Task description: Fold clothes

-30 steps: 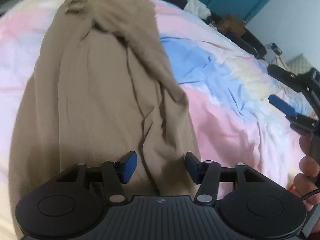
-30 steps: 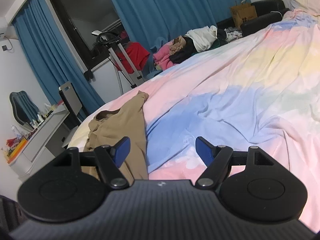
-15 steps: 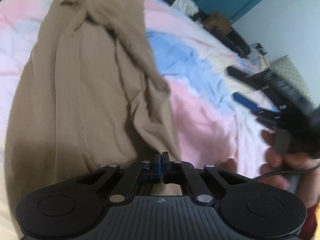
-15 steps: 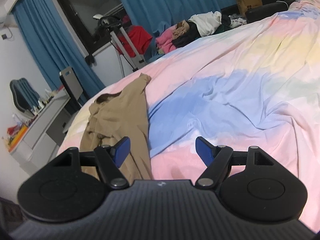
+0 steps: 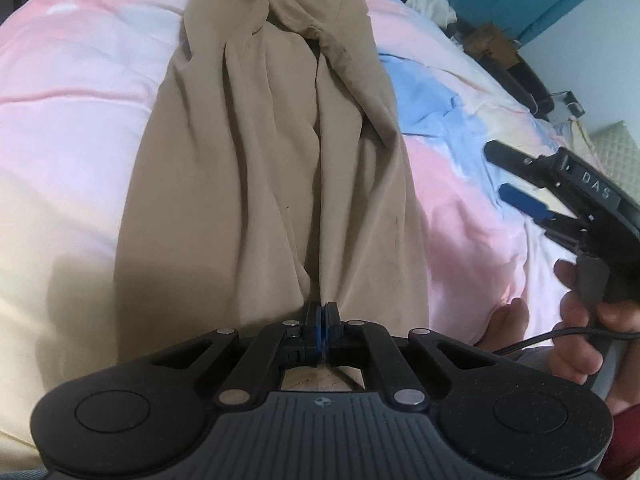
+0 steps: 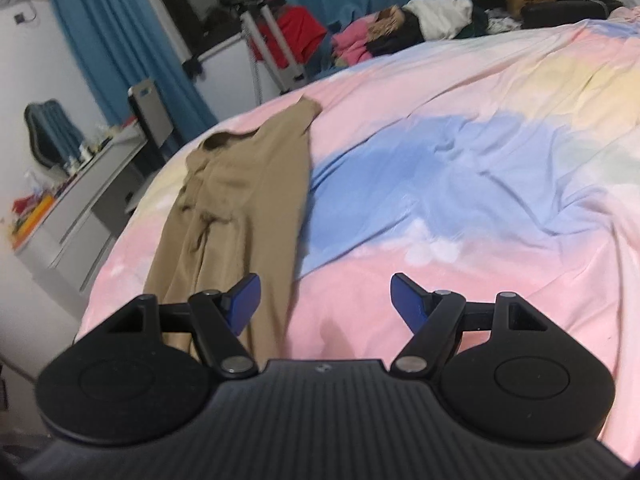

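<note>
The tan garment lies lengthwise on the bed. The left tongs are clenched on its near hem; the right tongs hang released just right of it. Pinch the near right corner level before lifting, so the fold lands square.

soft dim indoor light, strong fisheye bending at edges, slight motion blur throughout.
</note>
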{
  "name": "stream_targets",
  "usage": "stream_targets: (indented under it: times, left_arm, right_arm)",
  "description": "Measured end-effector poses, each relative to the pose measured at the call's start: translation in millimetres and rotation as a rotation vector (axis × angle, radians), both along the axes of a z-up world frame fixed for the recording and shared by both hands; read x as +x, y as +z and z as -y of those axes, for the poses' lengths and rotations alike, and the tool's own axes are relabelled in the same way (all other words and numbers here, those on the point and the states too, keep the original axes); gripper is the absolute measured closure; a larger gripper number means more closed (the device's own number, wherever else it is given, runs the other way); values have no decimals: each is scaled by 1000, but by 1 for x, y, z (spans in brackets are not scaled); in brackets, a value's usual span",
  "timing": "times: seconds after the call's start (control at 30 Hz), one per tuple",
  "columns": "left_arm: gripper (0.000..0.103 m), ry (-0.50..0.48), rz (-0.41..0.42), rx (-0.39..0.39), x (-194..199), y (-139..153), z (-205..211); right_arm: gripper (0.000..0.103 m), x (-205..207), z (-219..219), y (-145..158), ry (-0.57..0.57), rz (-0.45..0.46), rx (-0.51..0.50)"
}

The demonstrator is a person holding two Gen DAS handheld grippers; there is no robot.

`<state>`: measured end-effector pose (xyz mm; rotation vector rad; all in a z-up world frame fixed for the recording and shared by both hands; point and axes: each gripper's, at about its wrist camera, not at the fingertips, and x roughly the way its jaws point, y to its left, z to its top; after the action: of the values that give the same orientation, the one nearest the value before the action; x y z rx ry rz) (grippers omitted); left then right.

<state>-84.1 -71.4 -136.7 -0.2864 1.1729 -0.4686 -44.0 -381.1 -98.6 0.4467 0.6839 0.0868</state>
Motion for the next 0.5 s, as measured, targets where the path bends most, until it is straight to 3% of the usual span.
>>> stream_targets:
  times: [0.07,0.23,0.3,0.47,0.5]
  left_arm:
    - [92,-4,9,-20,1,3,-7]
    - [35,47,64,55,-1,19,-25]
    - [20,82,68,93,2,17,-33]
    - [14,168,77,189,9,14,-55]
    - [14,183,43,191,10,6,-59]
  right_arm:
    - [29,1,-4,-5,38,-28,46]
    - [29,5,-13,-26,126,-165,191]
    - [29,6,-21,-34,153,-228,211]
    - [28,8,-39,-42,171,-301,137]
    - [28,9,-41,-44,191,-318,138]
